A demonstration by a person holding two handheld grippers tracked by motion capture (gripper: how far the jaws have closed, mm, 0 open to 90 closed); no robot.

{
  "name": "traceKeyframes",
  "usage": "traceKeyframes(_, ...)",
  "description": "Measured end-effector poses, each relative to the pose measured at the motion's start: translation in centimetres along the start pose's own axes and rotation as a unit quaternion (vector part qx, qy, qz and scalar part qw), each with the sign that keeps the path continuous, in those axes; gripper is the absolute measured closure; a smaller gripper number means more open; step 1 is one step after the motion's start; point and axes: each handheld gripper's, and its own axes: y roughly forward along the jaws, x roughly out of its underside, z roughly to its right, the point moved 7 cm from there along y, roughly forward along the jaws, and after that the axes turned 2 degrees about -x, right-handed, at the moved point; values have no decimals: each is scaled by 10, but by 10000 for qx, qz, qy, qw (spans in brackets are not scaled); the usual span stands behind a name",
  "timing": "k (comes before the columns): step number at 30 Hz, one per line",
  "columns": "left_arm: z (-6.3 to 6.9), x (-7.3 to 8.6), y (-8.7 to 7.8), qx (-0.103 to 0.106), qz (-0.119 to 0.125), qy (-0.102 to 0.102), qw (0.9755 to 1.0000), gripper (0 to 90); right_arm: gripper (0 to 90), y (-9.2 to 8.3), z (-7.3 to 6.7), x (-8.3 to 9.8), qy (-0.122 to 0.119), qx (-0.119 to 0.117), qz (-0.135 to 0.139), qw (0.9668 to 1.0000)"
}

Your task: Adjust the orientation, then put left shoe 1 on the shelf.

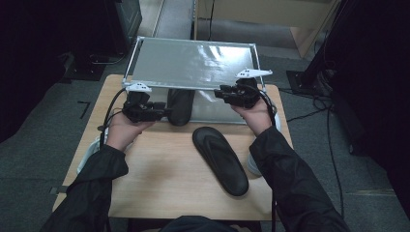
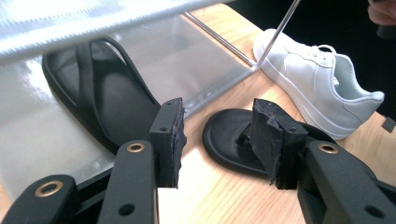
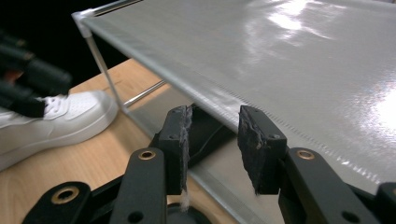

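One black flip-flop (image 1: 180, 107) lies on the lower shelf of a silver fabric shoe rack (image 1: 193, 60); the left gripper view shows this flip-flop (image 2: 107, 100) under the top shelf. A second black flip-flop (image 1: 220, 159) lies on the wooden table (image 1: 159, 179), and this flip-flop (image 2: 226, 140) sits beyond my left jaws. My left gripper (image 1: 166, 112) (image 2: 217, 126) is open and empty, just left of the shelved flip-flop. My right gripper (image 1: 218, 92) (image 3: 212, 133) is open and empty at the front edge of the rack's top shelf (image 3: 289, 56), with the shelved flip-flop (image 3: 205, 133) dark beneath.
A white sneaker (image 2: 322, 86) stands on the table by the rack's front right post. Another white sneaker (image 3: 56, 121) stands at the rack's left corner. White shoes also show at the table's left edge (image 1: 93, 147) and right edge (image 1: 252, 164).
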Motion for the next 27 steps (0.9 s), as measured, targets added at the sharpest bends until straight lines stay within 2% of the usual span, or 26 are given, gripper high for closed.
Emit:
traceKeyframes(5,-5,-11,-5,43,112,-42,9999,535,617,-8,-16,7,-122,-139,64,9998)
traceKeyframes(7,-6,-15,-6,43,96,5,9999,528,615,-10,-21,14,-180,-174,34,9997)
traceKeyframes(9,-10,-20,-7,-33,27,144,9999,502,607,-11,-25,20,-190,-207,19,9996)
traceKeyframes(11,-12,-25,-9,74,87,62,9999,496,603,-12,-28,27,-276,-206,-64,9994)
traceKeyframes(12,-15,-29,-10,34,139,61,9999,495,599,-12,-30,31,-285,-212,-81,9993)
traceKeyframes(14,-17,-33,-10,29,133,93,9999,495,598,-13,-33,39,-249,-259,-169,9992)
traceKeyframes(19,-25,-48,-9,42,230,155,9996,503,592,-15,-42,62,-183,-353,-191,9990)
traceKeyframes(24,-32,-55,-3,74,220,224,9995,529,592,-17,-50,84,-84,-408,-259,9988)
traceKeyframes(27,-36,-61,0,62,228,184,9996,536,593,-18,-53,97,-117,-402,-318,9986)
